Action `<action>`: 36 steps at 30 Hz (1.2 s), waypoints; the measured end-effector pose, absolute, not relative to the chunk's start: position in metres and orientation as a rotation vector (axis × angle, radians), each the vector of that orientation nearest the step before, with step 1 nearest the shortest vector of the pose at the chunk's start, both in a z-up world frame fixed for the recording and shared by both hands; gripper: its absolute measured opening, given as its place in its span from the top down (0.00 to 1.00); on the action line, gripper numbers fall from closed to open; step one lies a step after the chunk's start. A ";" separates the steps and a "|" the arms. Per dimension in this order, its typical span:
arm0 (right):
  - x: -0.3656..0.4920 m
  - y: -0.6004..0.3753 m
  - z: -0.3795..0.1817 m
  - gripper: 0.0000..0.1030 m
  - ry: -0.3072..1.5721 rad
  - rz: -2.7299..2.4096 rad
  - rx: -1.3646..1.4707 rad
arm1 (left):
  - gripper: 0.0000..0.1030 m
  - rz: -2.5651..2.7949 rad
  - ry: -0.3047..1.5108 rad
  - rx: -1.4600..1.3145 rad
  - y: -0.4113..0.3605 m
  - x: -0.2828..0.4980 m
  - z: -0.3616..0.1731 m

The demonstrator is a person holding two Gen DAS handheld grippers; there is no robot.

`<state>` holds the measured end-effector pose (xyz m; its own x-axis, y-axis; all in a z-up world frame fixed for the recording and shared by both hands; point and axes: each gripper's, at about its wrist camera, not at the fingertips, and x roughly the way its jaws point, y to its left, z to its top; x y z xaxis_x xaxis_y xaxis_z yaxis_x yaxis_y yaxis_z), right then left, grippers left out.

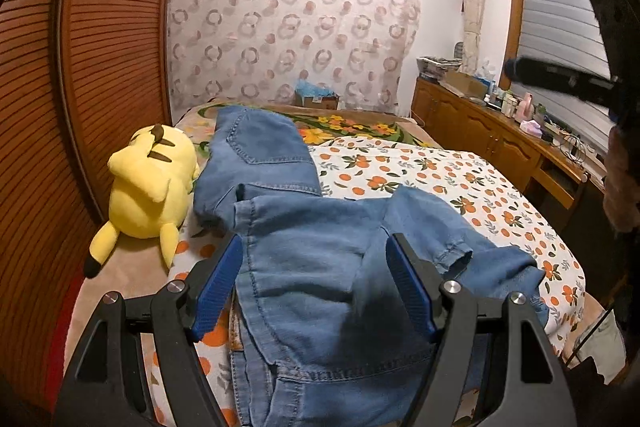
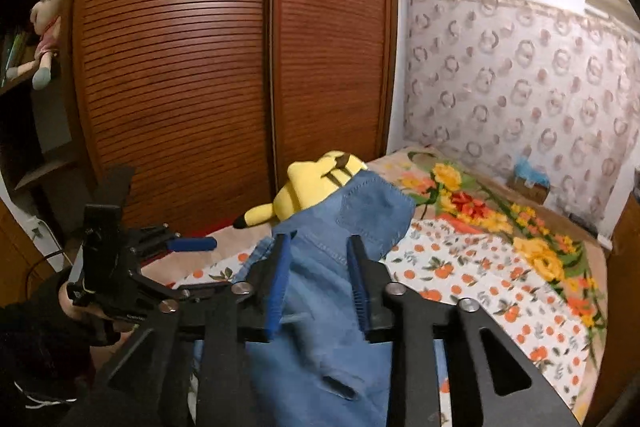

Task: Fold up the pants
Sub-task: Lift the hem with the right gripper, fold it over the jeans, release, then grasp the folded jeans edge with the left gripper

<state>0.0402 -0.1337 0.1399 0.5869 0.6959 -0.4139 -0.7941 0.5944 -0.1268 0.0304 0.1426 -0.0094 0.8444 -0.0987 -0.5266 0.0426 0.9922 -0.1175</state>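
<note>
Pants (image 1: 320,267) — blue denim, spread on the bed (image 1: 460,171) over an orange-print sheet; seat and back pocket toward 11 o'clock in the left wrist view, legs doubled back toward 5 o'clock, hem loose at 3 o'clock. Fold rough: upper layer skewed, edges not matched.

Left claw (image 1: 316,263) — open wide, blue pads either side of the top denim layer, not pressing on it; nothing gripped.

Right claw (image 2: 318,267) — partly open, pads apart above the cloth, nothing pinched between them.

Step in hand, as judged: between grasps, next hold on the cloth still to be chosen. To do well: take the loose hem and side seam rather than mid-panel, pinch both layers together, lift just clear of the sheet, carry across evenly with both claws level, lay edge on edge, then smooth outward from the crease. Risk: one layer slipping, the skew worsening.

Plush toy (image 1: 152,183) — yellow, lying at 9 o'clock of the pants, touching the seat edge; best kept clear of the fold.

Wardrobe (image 2: 224,67) — slatted brown doors beyond the toy.
</note>
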 end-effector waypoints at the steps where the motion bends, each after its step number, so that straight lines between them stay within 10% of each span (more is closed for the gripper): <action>1: 0.044 -0.136 0.137 0.68 0.351 0.873 -0.314 | 0.27 -0.075 0.563 -0.106 0.143 0.031 -0.011; 17: 0.099 -0.118 0.085 0.52 0.644 0.756 -0.308 | 0.29 -0.200 0.702 -0.073 0.105 0.025 -0.062; 26: 0.101 -0.093 0.073 0.53 0.826 0.812 -0.343 | 0.60 -0.251 0.749 -0.037 0.090 0.021 -0.077; 29: 0.106 -0.087 0.083 0.88 0.810 0.845 -0.323 | 0.86 -0.250 0.733 -0.044 0.093 0.018 -0.074; 36: 0.093 -0.060 0.150 0.95 0.637 0.943 -0.288 | 0.91 -0.262 0.613 -0.093 0.105 -0.002 -0.041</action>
<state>0.0935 -0.0599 0.1499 0.4236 0.6591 -0.6214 -0.8224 0.5675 0.0413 -0.0023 0.1048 -0.0415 0.7858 -0.2701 -0.5564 0.2153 0.9628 -0.1632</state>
